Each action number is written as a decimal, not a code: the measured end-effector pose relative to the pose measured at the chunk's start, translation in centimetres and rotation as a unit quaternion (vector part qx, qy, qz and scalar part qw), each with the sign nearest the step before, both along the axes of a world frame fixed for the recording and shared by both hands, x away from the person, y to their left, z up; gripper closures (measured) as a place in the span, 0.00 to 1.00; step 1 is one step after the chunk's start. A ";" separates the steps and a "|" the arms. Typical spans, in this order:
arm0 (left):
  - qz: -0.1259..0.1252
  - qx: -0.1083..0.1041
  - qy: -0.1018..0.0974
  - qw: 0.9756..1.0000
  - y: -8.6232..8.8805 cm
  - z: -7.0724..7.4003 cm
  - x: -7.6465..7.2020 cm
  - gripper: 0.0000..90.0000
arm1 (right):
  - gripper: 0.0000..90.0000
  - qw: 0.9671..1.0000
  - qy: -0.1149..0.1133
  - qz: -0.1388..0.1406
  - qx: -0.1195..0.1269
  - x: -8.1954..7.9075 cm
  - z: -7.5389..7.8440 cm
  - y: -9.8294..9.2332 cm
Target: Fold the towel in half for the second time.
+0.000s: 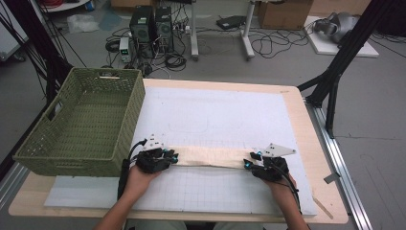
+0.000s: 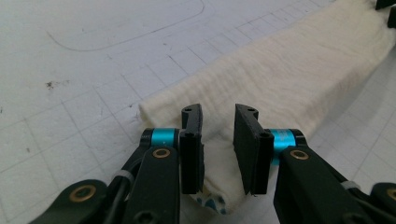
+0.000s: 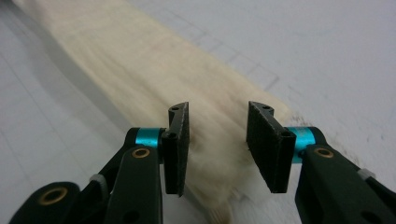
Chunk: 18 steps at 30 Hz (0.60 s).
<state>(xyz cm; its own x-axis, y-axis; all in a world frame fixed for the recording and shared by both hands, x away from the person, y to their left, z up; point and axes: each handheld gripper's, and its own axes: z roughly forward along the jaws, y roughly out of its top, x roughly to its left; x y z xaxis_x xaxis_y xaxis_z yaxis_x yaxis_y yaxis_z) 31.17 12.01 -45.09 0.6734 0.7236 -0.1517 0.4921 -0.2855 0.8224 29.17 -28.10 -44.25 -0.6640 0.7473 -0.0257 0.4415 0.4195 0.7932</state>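
Cream cloth (image 1: 210, 156) stretched flat on counter (image 1: 297, 120) between left gripper (image 2: 218, 144) and right gripper (image 3: 218, 144). Jaws on both part-open astride an end, nothing pinched. Close squarely, matching both sides.

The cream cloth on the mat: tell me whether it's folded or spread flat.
Folded. The cream cloth lies as a narrow strip across the white mat, with layered edges at the end by the left gripper.

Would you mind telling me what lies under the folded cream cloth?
The cream cloth lies on the white gridded mat covering the wooden table. Whatever sits directly beneath the cloth is covered.
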 end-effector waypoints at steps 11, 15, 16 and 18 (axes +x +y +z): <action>0.012 0.011 -0.001 1.000 -0.2 0.0 0.0 0.80 | 0.61 1.000 0.009 -0.020 -0.017 -0.1 -0.1 -1.6; 0.007 -0.007 -0.010 1.000 0.1 0.4 -0.2 0.68 | 0.56 1.000 -0.007 -0.026 0.006 -0.7 0.7 -2.3; 0.009 -0.013 -0.016 1.000 0.3 0.6 -0.2 0.65 | 0.54 0.999 -0.017 -0.032 0.015 -0.9 1.0 -2.5; 0.019 -0.031 -0.025 0.999 0.7 1.0 -0.2 0.59 | 0.50 0.998 -0.032 -0.046 0.037 -1.2 1.6 -3.2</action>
<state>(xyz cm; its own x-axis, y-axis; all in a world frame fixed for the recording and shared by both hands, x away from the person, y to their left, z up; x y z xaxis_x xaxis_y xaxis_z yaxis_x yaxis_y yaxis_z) 31.01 12.70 -44.09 0.6535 0.7390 -0.1637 0.4599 -0.2158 0.8613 27.95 -31.33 -42.60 -0.5914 0.8063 -0.0078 0.4230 0.3184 0.8484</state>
